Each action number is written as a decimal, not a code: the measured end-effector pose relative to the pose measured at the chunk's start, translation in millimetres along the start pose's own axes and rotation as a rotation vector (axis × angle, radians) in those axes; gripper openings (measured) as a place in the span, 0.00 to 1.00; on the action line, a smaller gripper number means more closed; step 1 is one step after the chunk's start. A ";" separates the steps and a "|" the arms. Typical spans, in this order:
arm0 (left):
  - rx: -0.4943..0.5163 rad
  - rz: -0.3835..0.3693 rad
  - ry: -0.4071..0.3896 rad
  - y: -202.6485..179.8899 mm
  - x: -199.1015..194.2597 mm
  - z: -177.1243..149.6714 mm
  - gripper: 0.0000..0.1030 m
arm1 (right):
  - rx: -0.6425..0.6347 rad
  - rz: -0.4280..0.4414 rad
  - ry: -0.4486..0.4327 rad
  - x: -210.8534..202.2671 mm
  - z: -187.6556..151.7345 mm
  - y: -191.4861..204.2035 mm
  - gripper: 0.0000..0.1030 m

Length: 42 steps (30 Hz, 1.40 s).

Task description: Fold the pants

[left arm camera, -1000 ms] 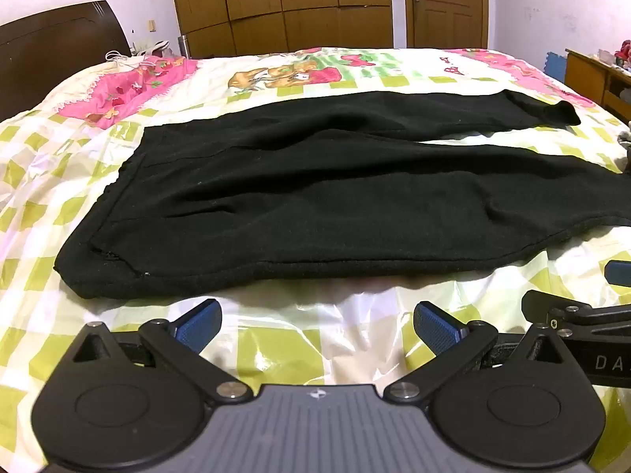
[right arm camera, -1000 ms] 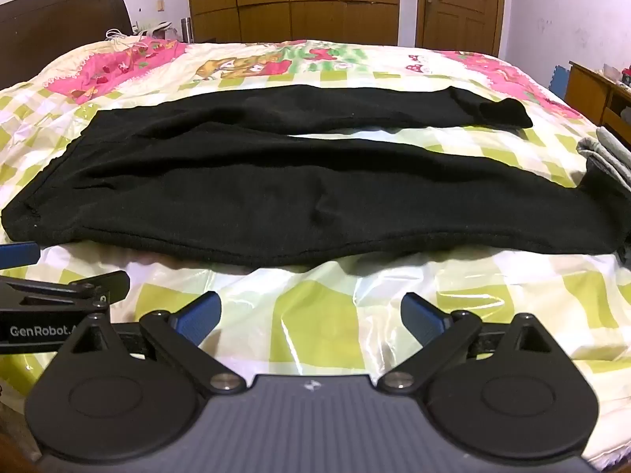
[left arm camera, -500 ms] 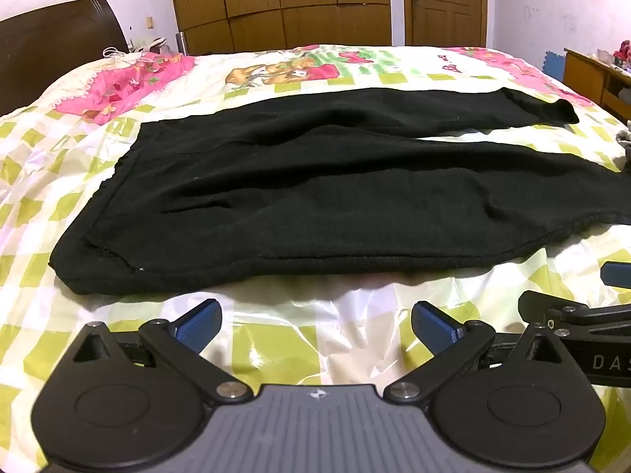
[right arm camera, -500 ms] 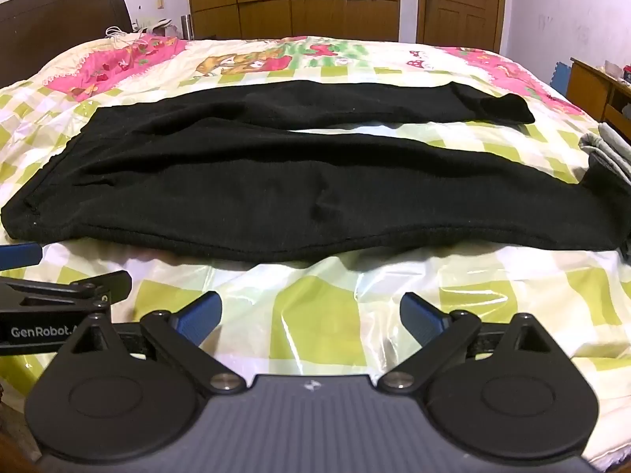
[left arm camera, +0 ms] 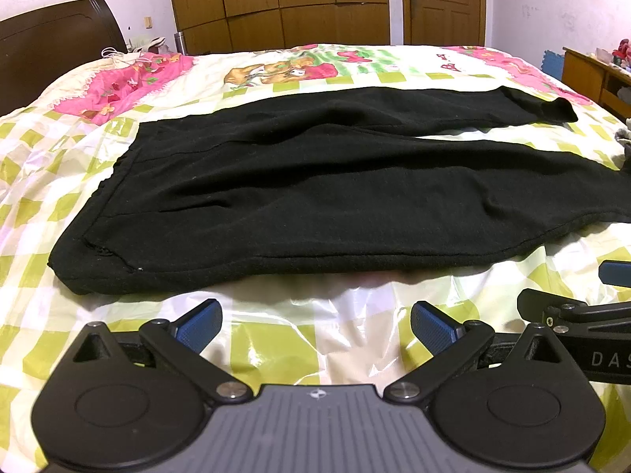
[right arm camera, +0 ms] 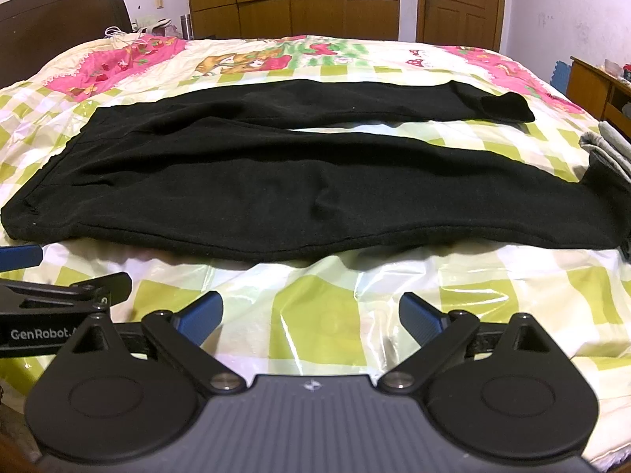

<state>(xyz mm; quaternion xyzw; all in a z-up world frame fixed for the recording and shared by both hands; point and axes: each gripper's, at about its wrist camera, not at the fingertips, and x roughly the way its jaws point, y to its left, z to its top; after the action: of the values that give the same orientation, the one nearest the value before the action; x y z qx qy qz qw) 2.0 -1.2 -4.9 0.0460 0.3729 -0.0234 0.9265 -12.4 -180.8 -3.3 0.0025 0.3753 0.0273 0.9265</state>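
- The left gripper hovered over the near edge of the bed, its blue pads spread wide with nothing between them, just short of the pants' near hem.
- The black pants lay flat across the middle of the bed, waistband toward the left side near the headboard, legs running toward the right edge.
- The two legs were parted in a narrow V; the far one ended in a cuff near the far right corner, the near one reached the right edge.
- No fold looked made yet; I judged the task barely begun, with laying one leg over the other and then doubling the length all left to do.
- The right gripper hung beside the left one, also gaping and empty, over the near edge.
- A grey garment lay at the right edge, touching the near leg's end.
- The bedcover was a shiny green-and-white check with pink cartoon prints; behind stood a wooden wardrobe and door, and a low cabinet on the right.
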 end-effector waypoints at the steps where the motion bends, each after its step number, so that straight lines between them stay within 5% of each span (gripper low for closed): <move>1: -0.001 0.000 0.000 -0.4 0.0 -0.1 1.00 | 0.000 0.000 0.000 0.1 -0.1 -0.1 0.92; 30: 0.010 0.007 -0.026 6.9 -1.6 6.1 1.00 | -0.016 0.042 0.001 -0.2 6.6 10.2 0.81; 42: -0.054 0.044 -0.073 65.0 -2.2 27.0 1.00 | -0.098 0.138 -0.023 10.5 44.5 48.8 0.79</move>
<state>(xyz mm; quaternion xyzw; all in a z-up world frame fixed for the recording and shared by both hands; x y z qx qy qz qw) 24.0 60.6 20.4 0.0285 0.3380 0.0051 0.9407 23.7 -130.8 22.5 -0.0168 0.3619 0.1093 0.9256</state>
